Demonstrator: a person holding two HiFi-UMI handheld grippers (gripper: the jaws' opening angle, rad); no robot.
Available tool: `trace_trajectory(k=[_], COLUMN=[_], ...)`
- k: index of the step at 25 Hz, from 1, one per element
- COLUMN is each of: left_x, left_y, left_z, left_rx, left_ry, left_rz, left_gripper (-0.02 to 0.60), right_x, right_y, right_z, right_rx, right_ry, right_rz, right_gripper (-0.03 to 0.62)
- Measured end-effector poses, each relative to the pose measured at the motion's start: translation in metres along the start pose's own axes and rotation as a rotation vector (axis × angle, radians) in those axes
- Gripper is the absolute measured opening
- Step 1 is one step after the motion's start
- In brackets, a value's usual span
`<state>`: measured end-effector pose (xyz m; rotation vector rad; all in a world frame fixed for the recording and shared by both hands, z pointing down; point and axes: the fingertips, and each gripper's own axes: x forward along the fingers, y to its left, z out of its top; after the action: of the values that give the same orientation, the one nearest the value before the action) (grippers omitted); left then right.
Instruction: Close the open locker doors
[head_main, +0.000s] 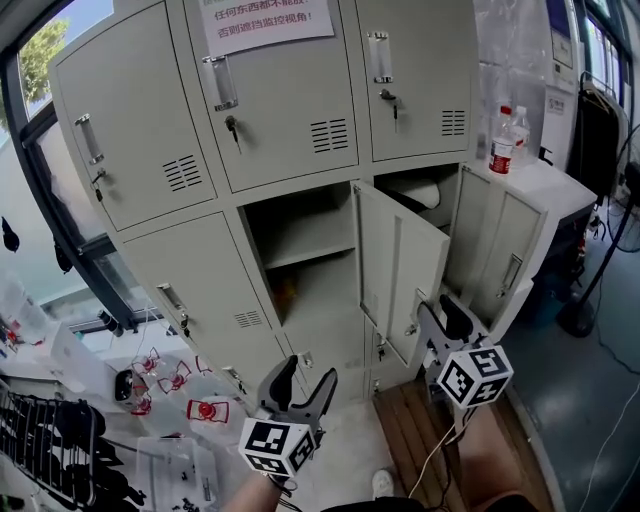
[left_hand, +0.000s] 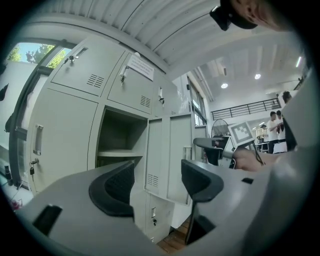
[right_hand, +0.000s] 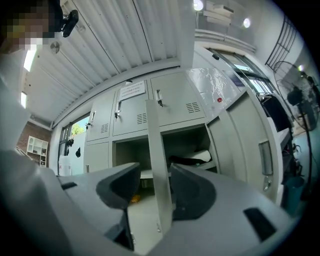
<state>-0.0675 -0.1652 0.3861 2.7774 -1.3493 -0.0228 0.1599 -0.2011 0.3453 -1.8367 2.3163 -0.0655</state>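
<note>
Two doors of the grey lockers (head_main: 290, 110) stand open, both in the second row. The middle door (head_main: 400, 265) swings out toward the camera from the right side of its compartment. The right door (head_main: 512, 250) is folded far back to the right with its handle showing. All three top doors and the left door of the second row are shut.

A shelf (head_main: 315, 250) crosses the open middle compartment, with something small and orange under it. The right compartment holds a white and dark bundle (head_main: 425, 195). A paper notice (head_main: 265, 22) is stuck on the upper middle door. Two bottles (head_main: 505, 140) stand on a white bench (head_main: 550, 185) just right of the lockers. Red-printed clutter (head_main: 205, 410) lies on the floor at the lower left.

The left gripper (head_main: 305, 375) is low in front of the lockers, its jaws wide apart with nothing between them. The right gripper (head_main: 443, 315) is near the free edge of the middle door. Its jaws are also wide. In the right gripper view that door (right_hand: 159, 175) appears edge-on in the gap between them, not clamped. Whether either jaw touches it cannot be told.
</note>
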Motion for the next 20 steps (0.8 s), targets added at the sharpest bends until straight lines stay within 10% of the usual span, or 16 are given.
trace_trajectory(k=[20], left_x=[0.062], left_y=[-0.019], left_z=[0.002], left_rx=[0.007], left_ry=[-0.005], left_rz=[-0.017], left_gripper=[0.287], right_x=[0.017], right_y=[0.002], right_z=[0.009], right_rx=[-0.074], right_ry=[-0.009], right_rz=[0.147], right_gripper=[0.094])
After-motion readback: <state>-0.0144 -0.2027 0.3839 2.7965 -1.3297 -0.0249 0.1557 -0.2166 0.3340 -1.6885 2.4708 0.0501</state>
